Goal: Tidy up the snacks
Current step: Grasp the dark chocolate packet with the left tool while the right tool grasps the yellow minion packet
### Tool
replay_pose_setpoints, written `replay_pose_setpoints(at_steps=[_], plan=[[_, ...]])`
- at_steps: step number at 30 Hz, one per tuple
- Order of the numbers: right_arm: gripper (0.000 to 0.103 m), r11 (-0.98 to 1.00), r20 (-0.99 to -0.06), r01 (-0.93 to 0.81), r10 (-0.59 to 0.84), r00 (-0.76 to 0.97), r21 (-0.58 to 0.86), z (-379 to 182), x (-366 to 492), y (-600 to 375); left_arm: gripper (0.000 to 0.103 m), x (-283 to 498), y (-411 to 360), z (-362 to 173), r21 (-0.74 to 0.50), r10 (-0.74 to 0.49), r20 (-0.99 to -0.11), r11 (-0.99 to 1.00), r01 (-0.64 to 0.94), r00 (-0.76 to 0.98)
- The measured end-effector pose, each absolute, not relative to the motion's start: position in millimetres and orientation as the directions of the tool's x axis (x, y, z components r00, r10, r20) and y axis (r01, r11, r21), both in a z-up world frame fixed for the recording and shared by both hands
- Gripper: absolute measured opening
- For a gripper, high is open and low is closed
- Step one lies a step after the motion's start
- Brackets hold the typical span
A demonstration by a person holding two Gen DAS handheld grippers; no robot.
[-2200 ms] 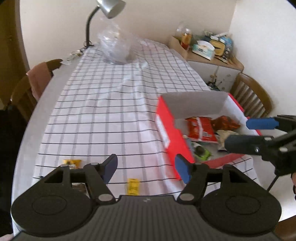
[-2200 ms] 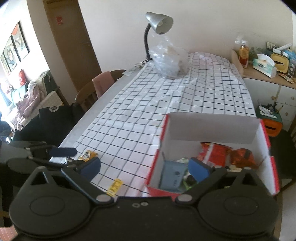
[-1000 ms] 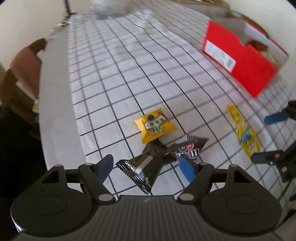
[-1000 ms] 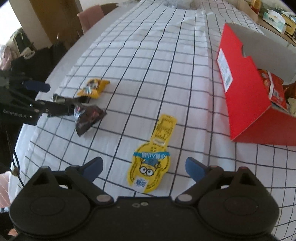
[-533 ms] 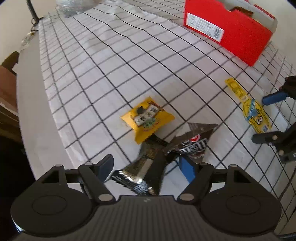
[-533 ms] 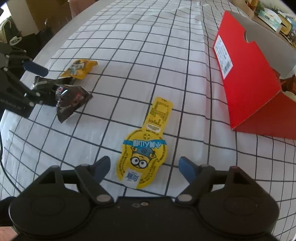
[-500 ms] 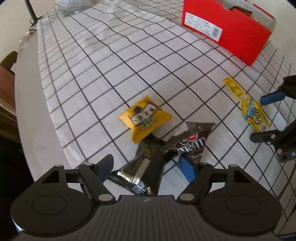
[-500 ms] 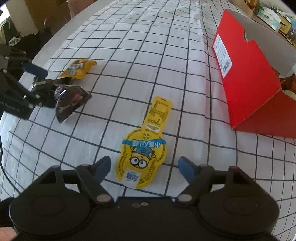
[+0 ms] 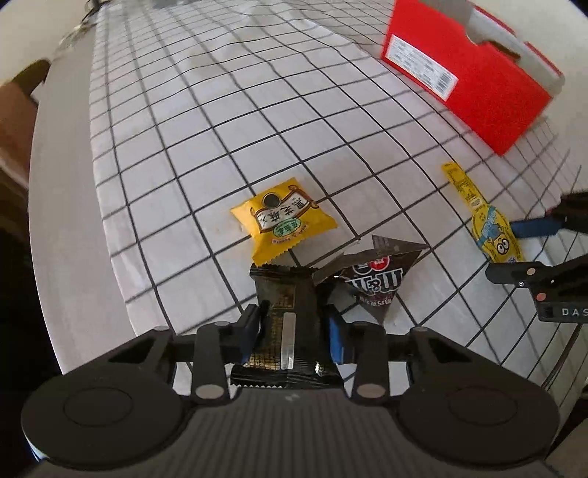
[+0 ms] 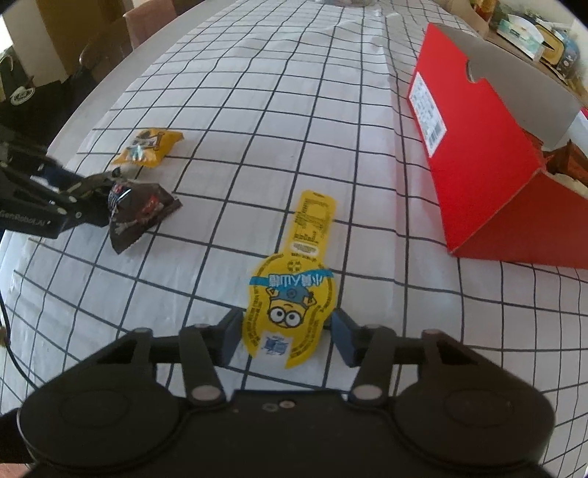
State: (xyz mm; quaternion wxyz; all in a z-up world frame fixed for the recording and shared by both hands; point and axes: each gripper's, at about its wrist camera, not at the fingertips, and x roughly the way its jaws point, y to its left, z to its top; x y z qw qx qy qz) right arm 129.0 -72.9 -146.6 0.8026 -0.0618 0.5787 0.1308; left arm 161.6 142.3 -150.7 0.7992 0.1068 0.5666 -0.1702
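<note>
My left gripper (image 9: 294,332) is shut on a black and gold snack packet (image 9: 288,323) that lies on the checked tablecloth. A dark triangular packet (image 9: 378,281) and a yellow pillow packet (image 9: 283,220) lie just ahead of it. My right gripper (image 10: 288,340) has its jaws closed in on the round end of a yellow Minions packet (image 10: 294,301), touching both sides. The red snack box (image 10: 477,147) stands to the right, with packets inside. The left gripper also shows in the right wrist view (image 10: 73,198).
The checked tablecloth (image 9: 220,110) covers the table, with a bare grey strip (image 9: 62,184) along its left edge. A wooden chair (image 9: 18,110) stands by that edge. A shelf with clutter (image 10: 533,22) is behind the red box.
Both grippers have moved forward and closed: the left onto the black and gold packet, the right around the Minions packet. Both were open half a second ago.
</note>
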Motion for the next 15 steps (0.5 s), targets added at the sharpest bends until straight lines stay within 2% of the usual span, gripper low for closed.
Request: replay_pose_setpoints(at_steps=[15], plan=[[0.045, 0.968, -0.931, -0.238, 0.16, 0.329, 0.082, -126, 120, -88, 0.034, 138, 163, -135, -0.104, -0.136, -0.923, 0.989, 0.108, 0.36]])
